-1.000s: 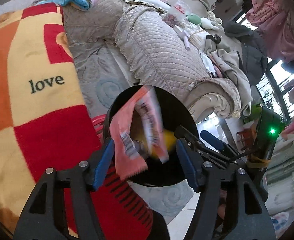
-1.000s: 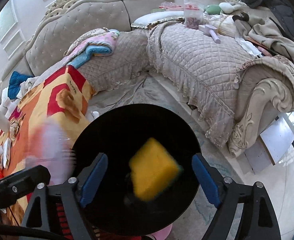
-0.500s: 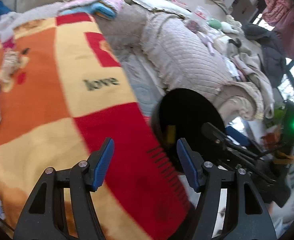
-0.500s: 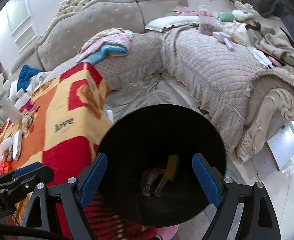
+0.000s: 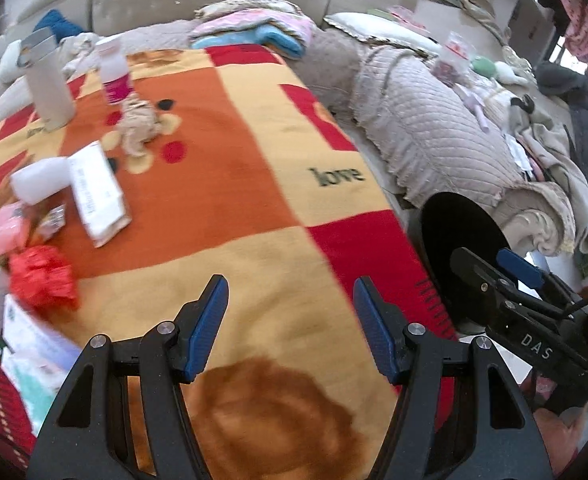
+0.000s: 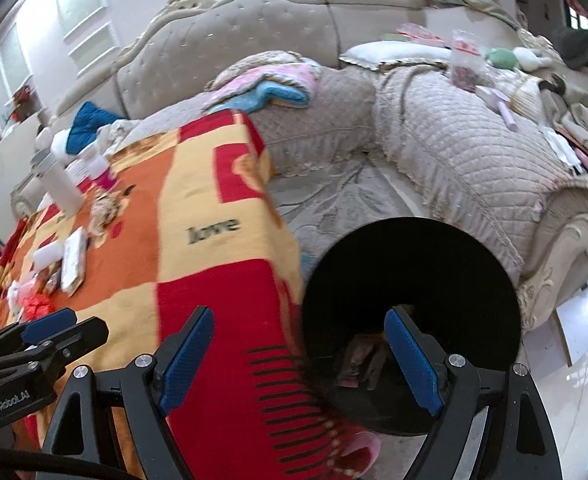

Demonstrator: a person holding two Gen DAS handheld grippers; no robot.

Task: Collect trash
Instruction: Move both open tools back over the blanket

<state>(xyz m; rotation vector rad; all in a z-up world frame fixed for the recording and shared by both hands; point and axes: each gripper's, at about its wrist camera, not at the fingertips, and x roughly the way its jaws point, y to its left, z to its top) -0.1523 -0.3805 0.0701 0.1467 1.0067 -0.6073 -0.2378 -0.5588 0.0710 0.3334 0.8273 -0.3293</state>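
Observation:
A black round trash bin (image 6: 413, 276) stands on the floor by the blanket-covered table's corner; it also shows in the left wrist view (image 5: 453, 232). Some trash lies at its bottom (image 6: 361, 360). My left gripper (image 5: 290, 320) is open and empty above the orange, yellow and red blanket (image 5: 222, 184). My right gripper (image 6: 297, 356) is open and empty, over the bin's near rim and the blanket edge. On the blanket's left lie a crumpled red wrapper (image 5: 42, 280), a pink packet (image 5: 2, 236), a white packet (image 5: 98, 192) and a crumpled beige tissue (image 5: 138, 128).
A white tumbler (image 5: 50, 84) and a white bottle with a pink label (image 5: 114, 72) stand at the blanket's far left. A beige quilted sofa (image 6: 453, 152) wraps around the back and right, strewn with clothes. White boxes (image 5: 34, 344) lie at the near left.
The pink wrapper and yellow piece dropped from my grippers into the bin. My left gripper has swung left over the blanket; my right gripper has shifted left off the bin's centre.

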